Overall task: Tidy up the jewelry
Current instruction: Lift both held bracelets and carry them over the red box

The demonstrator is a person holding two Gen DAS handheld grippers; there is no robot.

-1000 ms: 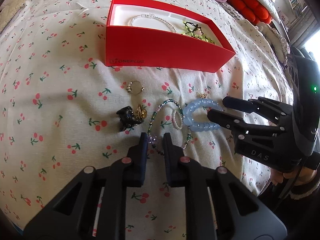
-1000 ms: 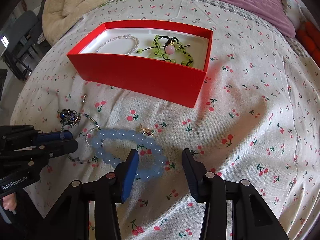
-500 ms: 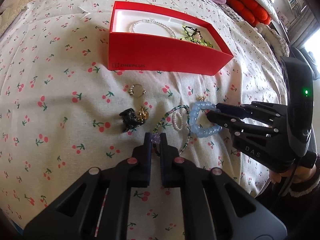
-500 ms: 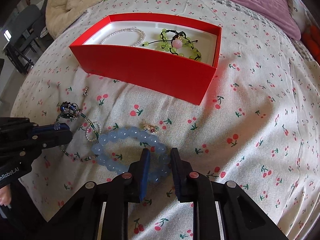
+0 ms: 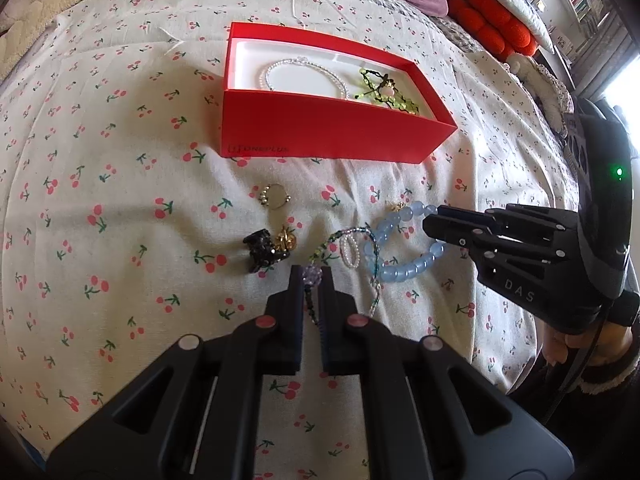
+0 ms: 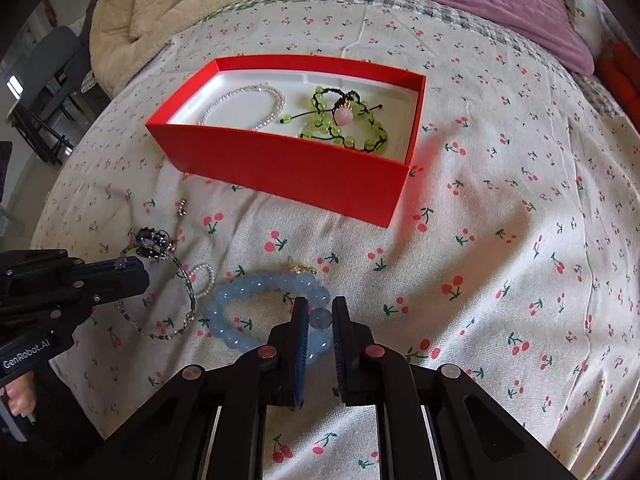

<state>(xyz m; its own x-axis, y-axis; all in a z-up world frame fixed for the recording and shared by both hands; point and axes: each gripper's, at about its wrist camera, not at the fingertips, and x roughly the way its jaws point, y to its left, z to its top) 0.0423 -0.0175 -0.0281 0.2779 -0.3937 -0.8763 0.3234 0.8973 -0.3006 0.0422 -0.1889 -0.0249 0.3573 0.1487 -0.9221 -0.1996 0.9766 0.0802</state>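
Note:
An open red box [image 5: 320, 136] [image 6: 288, 168] on the cherry-print bedspread holds a pearl bracelet [image 5: 304, 72] [image 6: 244, 106] and a green bead bracelet [image 5: 384, 92] [image 6: 344, 120]. My left gripper [image 5: 311, 276] is shut on the purple bead of a green beaded necklace [image 5: 360, 248]; it also shows in the right wrist view [image 6: 136, 276]. My right gripper [image 6: 320, 312] is shut on the pale blue bead bracelet [image 6: 256, 300] [image 5: 404, 268]; it also shows in the left wrist view [image 5: 432, 220].
Loose on the bedspread in front of the box lie a ring [image 5: 275, 196], a black and gold piece [image 5: 268, 246], a small pearl ring [image 5: 351, 250] [image 6: 202, 278] and a small gold charm [image 5: 396, 206] [image 6: 298, 268]. A purple blanket [image 6: 460, 4] and orange cushion [image 5: 488, 24] lie at the back.
Both grippers have closed: the left one on the necklace's purple bead, the right one on the blue bracelet. Both views have pulled back a little from the box.

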